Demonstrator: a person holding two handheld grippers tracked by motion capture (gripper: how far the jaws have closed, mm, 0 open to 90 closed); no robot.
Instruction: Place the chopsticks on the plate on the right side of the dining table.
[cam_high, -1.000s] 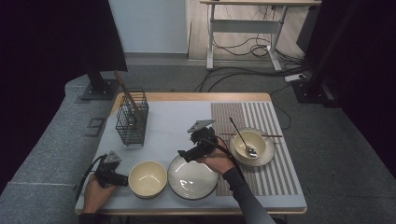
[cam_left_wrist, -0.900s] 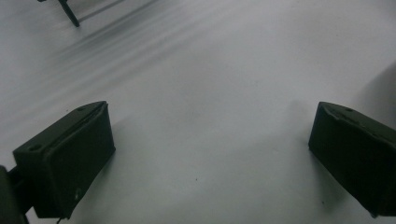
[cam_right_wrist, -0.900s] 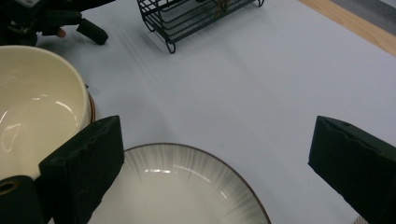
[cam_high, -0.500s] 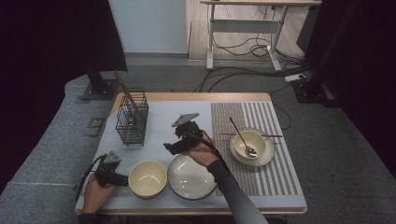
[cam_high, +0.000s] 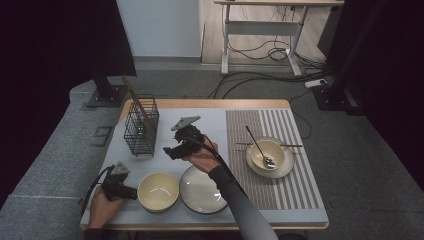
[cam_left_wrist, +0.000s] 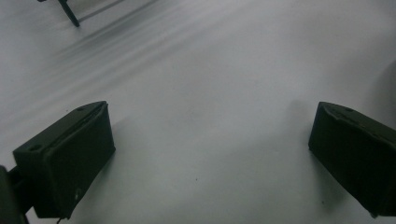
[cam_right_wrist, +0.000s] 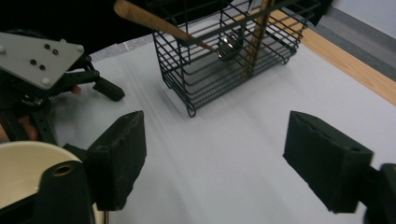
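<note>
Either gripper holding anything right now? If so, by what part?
Nothing is held. The left gripper has its jaws wide apart over bare mat, and the right gripper is open too, facing the wire basket.

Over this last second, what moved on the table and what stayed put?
The right gripper travelled left, away from the bowl with the spoon, toward the wire basket, jaws open and empty. The left gripper stayed beside the cream bowl; the plate and basket are unmoved.

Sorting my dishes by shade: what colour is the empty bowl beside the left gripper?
Pale cream-yellow; the bowl shows best in the high view.
</note>
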